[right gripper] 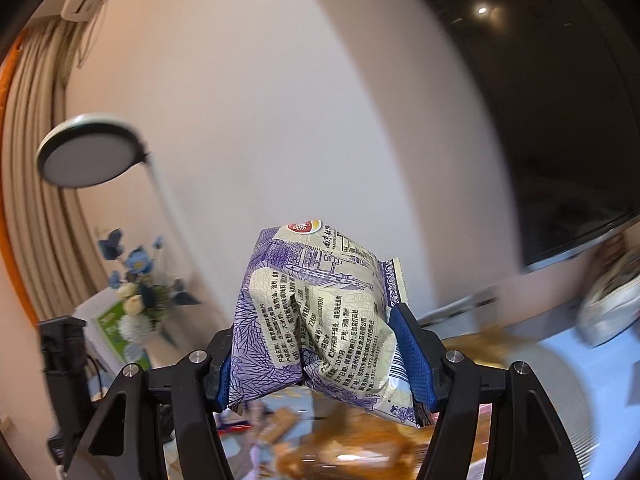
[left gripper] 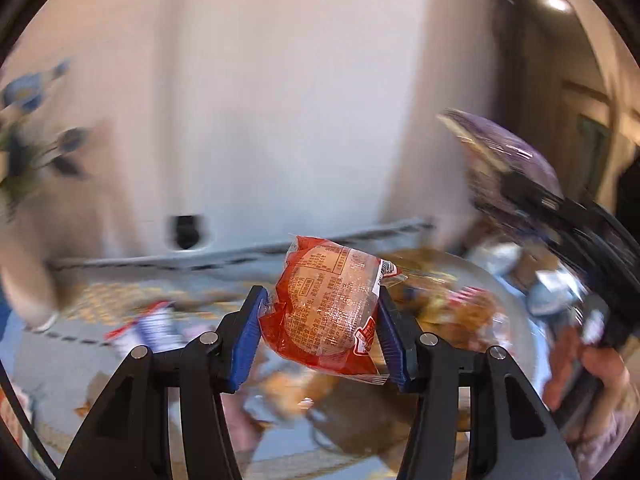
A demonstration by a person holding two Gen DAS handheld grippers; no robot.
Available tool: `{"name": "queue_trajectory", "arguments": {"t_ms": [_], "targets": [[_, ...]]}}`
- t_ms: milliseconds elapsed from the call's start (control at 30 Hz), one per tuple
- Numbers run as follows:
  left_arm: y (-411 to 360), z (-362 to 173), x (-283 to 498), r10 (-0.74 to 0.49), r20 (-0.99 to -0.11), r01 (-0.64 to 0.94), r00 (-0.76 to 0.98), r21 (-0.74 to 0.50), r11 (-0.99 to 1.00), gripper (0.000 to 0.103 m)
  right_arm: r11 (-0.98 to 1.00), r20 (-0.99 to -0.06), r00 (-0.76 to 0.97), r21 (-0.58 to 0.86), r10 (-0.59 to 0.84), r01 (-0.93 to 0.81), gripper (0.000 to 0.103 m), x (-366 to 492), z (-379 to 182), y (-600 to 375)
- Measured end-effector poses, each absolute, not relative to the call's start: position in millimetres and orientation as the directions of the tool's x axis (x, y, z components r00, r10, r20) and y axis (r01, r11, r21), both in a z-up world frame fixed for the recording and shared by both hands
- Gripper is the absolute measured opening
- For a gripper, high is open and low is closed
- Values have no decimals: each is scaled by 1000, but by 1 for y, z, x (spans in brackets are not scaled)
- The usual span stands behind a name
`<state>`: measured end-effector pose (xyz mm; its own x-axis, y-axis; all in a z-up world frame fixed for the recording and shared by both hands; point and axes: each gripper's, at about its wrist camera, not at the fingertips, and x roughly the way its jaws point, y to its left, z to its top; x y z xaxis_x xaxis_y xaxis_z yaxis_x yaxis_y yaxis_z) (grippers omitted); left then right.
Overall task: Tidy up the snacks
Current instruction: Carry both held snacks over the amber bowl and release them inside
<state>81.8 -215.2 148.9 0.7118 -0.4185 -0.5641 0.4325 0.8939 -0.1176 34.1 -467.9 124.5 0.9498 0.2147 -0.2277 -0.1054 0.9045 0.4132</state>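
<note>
My left gripper (left gripper: 322, 312) is shut on a red and clear packet with a round bun (left gripper: 326, 308) and holds it in the air above a blurred spread of snacks. My right gripper (right gripper: 316, 344) is shut on a purple and cream snack bag (right gripper: 320, 316), also lifted. The right gripper with that purple bag (left gripper: 504, 152) shows at the right of the left wrist view, higher than the bun packet. Brown and orange snack packets (right gripper: 344, 448) lie blurred below the purple bag.
A white round container rim (right gripper: 560, 376) curves at the lower right. Blue flowers (right gripper: 136, 280) and a round lamp (right gripper: 86, 150) stand at the left by a curtain. A dark TV screen (right gripper: 560, 120) hangs at the right. A plain wall is ahead.
</note>
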Motion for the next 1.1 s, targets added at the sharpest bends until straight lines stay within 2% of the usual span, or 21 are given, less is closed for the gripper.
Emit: {"name": "queue_trajectory", "arguments": {"t_ms": [167,200,233,267,300,333,500,600,833,1100], "targets": [[-281,132,74,-500,-615,578,610,-87,812,53,919,-319,937,393,142,-6,66,47,108,-505],[-293,124,76,-503,-643,601,578,-82,795,58,921,-353,927,390,130,19,68,53,101,-511],[-304,116,78,-487,-679,612,549,-70,787,72,925,-392,912,378,119,42,69,60,93,-513],[-313,108,80,-468,-711,620,525,-56,782,80,928,-455,884,365,105,77,77,69,84,-517],[-318,103,82,-453,-727,623,516,-44,781,91,924,-496,862,369,104,101,94,76,77,-520],[-321,99,82,-438,-733,617,521,-31,786,93,917,-524,845,381,109,118,99,80,71,-524],[-310,95,90,-433,-736,584,520,-64,809,98,894,-493,861,432,124,118,99,75,66,-529],[-299,100,92,-406,-725,560,556,-34,828,99,886,-469,876,446,112,126,99,71,73,-531],[-272,107,98,-336,-719,504,608,22,864,99,898,-452,891,410,50,158,100,62,100,-507],[-218,113,105,-280,-711,417,645,20,909,100,933,-423,903,349,77,85,100,56,128,-443]]}}
